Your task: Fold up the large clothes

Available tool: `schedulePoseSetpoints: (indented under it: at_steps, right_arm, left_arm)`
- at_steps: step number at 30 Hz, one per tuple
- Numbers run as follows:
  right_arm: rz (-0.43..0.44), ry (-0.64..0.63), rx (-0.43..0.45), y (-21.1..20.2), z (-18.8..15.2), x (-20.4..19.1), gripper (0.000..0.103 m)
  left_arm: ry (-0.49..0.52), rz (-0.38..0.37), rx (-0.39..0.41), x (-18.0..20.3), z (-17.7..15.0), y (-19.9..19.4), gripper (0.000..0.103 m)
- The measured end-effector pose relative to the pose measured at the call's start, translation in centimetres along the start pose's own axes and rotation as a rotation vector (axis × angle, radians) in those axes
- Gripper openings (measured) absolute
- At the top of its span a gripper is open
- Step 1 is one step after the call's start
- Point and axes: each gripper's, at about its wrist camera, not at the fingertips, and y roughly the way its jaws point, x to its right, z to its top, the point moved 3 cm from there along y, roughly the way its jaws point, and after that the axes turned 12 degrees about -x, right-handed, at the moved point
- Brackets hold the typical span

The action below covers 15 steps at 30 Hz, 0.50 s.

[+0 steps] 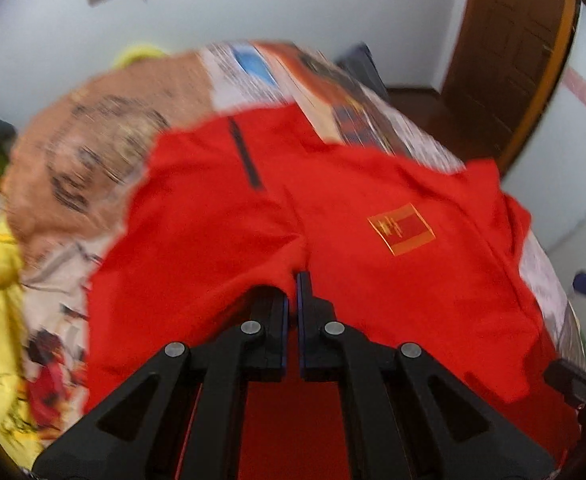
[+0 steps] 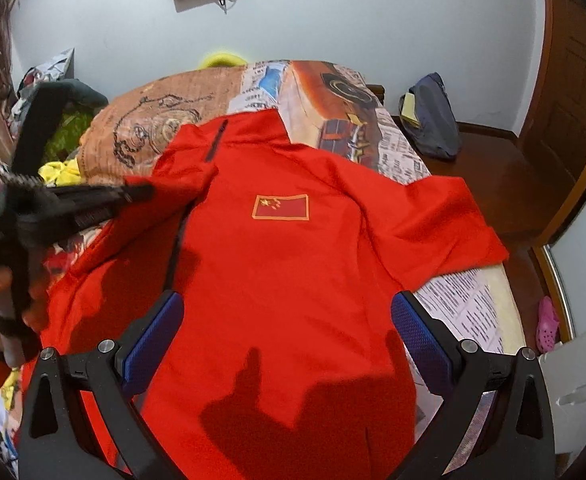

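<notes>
I am seeing the red jacket (image 2: 285,264) lying spread on the bed (image 2: 465,308), its flag patch (image 2: 280,207) facing up. My left gripper (image 1: 293,292) is pinching a fold of the red fabric, its fingers nearly together. My right gripper (image 2: 287,312) is hanging over the jacket's lower half with fingers spread wide, holding nothing. A blue bag (image 2: 433,120) is sitting on the floor by the wall.

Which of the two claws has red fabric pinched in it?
The left claw: its fingers are closed on a fold of the red jacket. The right claw hangs wide open above the jacket, gripping nothing.
</notes>
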Motion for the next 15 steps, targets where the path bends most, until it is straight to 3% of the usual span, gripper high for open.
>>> schedulePoseSetpoints:
  at_steps: [3, 6, 8, 11, 13, 15]
  right_arm:
    - [-0.012, -0.011, -0.015, 0.4, -0.4, 0.3, 0.103]
    - [-0.032, -0.025, -0.027, 0.6, -0.7, 0.2, 0.103]
    - [-0.04, -0.035, -0.029, 0.5, -0.9, 0.1, 0.103]
    - [-0.055, -0.054, -0.03, 0.3, -0.8, -0.3, 0.103]
    - [-0.065, -0.068, -0.026, -0.1, -0.7, -0.9, 0.103]
    - [-0.069, -0.084, -0.013, -0.5, -0.2, -1.7, 0.103]
  left_arm:
    - [0.025, -0.031, -0.077, 1.4, -1.3, 1.7, 0.002]
    - [0.041, -0.012, -0.133, 2.1, -2.6, 3.0, 0.006]
    - [0.044, -0.032, -0.154, 2.0, -3.3, 2.9, 0.016]
    - [0.042, -0.053, -0.137, 1.6, -4.1, 1.5, 0.041]
    - [0.039, -0.016, -0.091, 0.9, -4.6, -0.2, 0.056]
    - [0.025, 0.02, -0.048, -0.5, -5.0, -2.0, 0.061]
